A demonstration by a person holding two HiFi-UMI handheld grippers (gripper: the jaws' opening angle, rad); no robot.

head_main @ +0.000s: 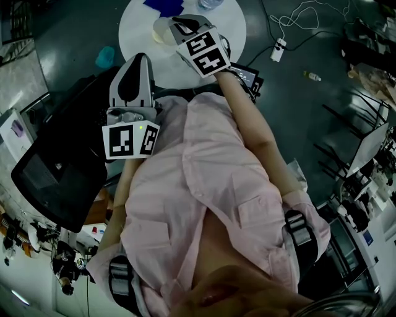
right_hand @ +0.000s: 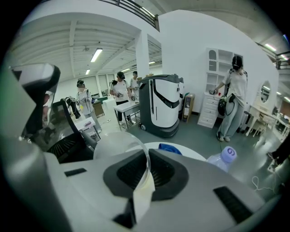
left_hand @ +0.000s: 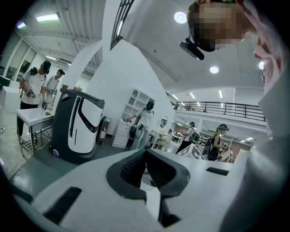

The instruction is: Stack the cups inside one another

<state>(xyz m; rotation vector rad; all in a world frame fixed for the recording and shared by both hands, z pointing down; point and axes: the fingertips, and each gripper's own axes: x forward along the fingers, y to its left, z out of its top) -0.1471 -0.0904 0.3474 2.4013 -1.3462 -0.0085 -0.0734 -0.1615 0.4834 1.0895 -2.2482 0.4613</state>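
My right gripper [head_main: 176, 26] reaches out over a round white table [head_main: 139, 34] and is shut on the rim of a pale, see-through cup [head_main: 161, 30]. In the right gripper view the cup [right_hand: 118, 144] hangs to the left of the jaws, with its thin wall pinched between the pads of the right gripper [right_hand: 147, 156]. A teal cup-like thing [head_main: 105, 57] lies beyond the table's left edge. My left gripper [head_main: 138, 59] is held close to my body, away from the table. Its jaws [left_hand: 146, 153] meet at the tips with nothing between them.
A blue thing [head_main: 164, 6] and a clear bottle [right_hand: 225, 157] with a pale cap stand at the table's far side. A black office chair [head_main: 52, 176] is at my left. Cables and a power strip [head_main: 278, 48] lie on the floor to the right. Several people and a white machine [right_hand: 163, 104] stand further off.
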